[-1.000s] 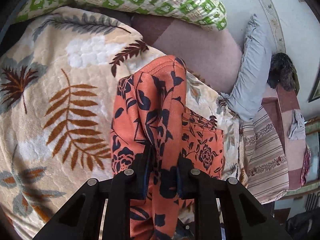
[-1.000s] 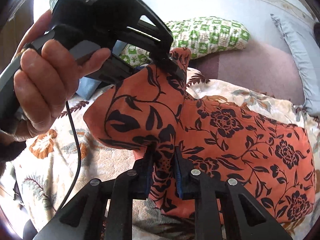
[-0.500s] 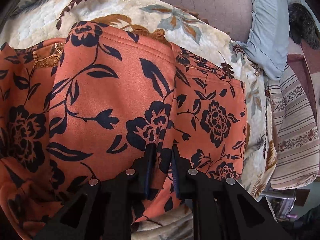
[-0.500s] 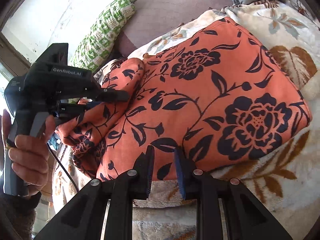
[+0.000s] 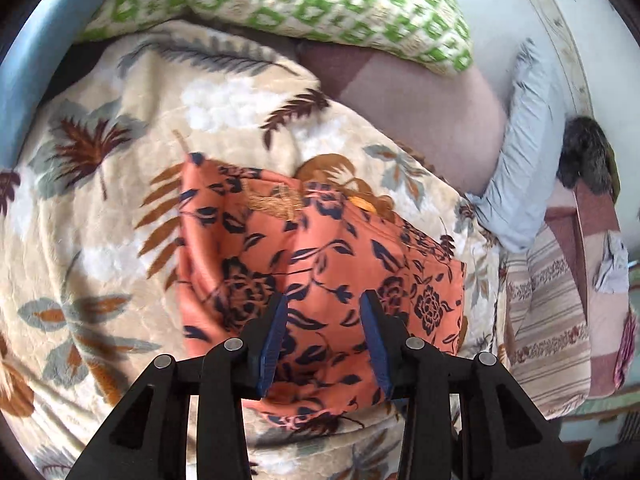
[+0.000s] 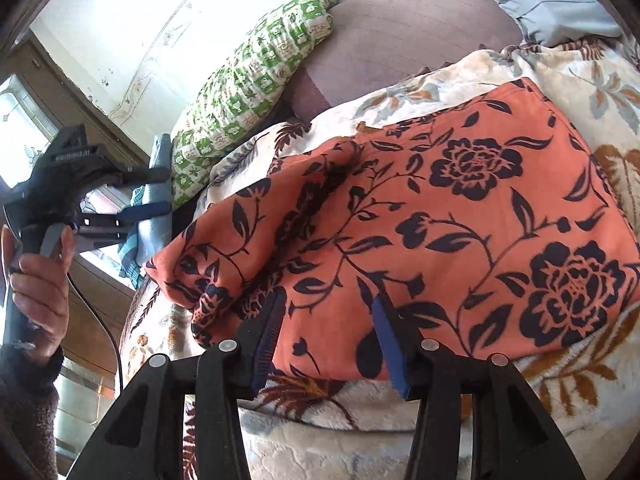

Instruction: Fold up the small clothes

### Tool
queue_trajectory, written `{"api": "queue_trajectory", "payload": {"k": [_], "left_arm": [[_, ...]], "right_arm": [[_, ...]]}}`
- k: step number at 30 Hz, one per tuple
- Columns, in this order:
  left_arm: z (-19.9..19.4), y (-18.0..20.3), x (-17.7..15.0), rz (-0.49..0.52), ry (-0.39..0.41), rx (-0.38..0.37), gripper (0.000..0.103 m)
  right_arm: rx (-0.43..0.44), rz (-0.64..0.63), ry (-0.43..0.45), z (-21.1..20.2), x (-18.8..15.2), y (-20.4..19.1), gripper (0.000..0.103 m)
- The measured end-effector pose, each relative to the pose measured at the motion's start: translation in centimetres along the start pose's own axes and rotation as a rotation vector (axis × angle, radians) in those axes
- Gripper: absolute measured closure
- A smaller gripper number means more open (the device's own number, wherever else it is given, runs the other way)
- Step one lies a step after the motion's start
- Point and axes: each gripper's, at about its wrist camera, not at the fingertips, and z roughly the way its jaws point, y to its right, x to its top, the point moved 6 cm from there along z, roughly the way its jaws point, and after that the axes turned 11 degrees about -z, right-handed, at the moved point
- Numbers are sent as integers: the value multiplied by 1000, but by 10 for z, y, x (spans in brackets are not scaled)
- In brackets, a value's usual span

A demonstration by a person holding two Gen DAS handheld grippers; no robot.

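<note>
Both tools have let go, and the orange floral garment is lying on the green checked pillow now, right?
Not quite. Both tools' jaws have just been opening, and the left tool and right tool press on nothing, but the orange floral garment lies on the cream leaf-print blanket, not the green checked pillow, which sits apart behind it. The right wrist view shows this best.

Ahead of my right gripper the orange floral garment lies low on the leaf-print blanket, so I can pass over it freely. The green pillow and the brown cushion close off the far side. My left gripper hangs clear of the cloth
</note>
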Motion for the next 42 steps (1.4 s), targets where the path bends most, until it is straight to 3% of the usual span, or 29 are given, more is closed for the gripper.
{"api": "queue_trajectory", "payload": {"k": [4, 6, 9, 11, 13, 16, 19, 21, 23, 26, 29, 32, 35, 36, 39, 42], "left_arm": [[-20, -48, -5, -22, 2, 1, 66], [-34, -69, -6, -20, 3, 6, 66], [-63, -102, 2, -45, 38, -2, 65], [-81, -126, 12, -82, 69, 3, 64], [-94, -149, 18, -129, 82, -2, 64], [-98, -173, 18, -168, 82, -3, 64], [-87, -184, 16, -190, 58, -22, 64], [-75, -182, 15, -196, 36, -44, 64], [-64, -175, 13, -194, 13, -76, 64], [-41, -156, 6, -184, -31, -154, 62], [-26, -139, -1, -140, -83, -162, 63], [-45, -142, 9, -109, -15, -160, 63], [-77, -168, 23, -133, 89, -112, 61], [-84, -177, 25, -142, 106, -86, 59], [-92, -198, 28, -157, 107, -54, 59], [-83, -173, 21, -130, 54, -152, 57]], "right_arm": [[124, 128, 9, 36, 42, -7, 50], [163, 158, -44, 65, 56, -20, 49], [258, 86, -102, 98, 74, -77, 49], [411, 46, -145, 112, 80, -128, 49], [453, 14, -139, 112, 85, -163, 49], [363, -109, -81, 93, 82, -181, 49], [151, -226, -3, 66, 69, -160, 48], [73, -151, 29, 57, 65, -122, 42], [60, -3, -7, 69, 65, -80, 40], [86, 151, -57, 97, 65, -49, 40], [198, 253, -89, 128, 69, -61, 40], [438, 170, -173, 148, 78, -130, 40], [487, 52, -132, 132, 86, -167, 40], [456, 34, -112, 124, 85, -166, 41], [222, 33, -24, 97, 82, -123, 40], [111, 165, 3, 83, 71, -59, 40]]}}
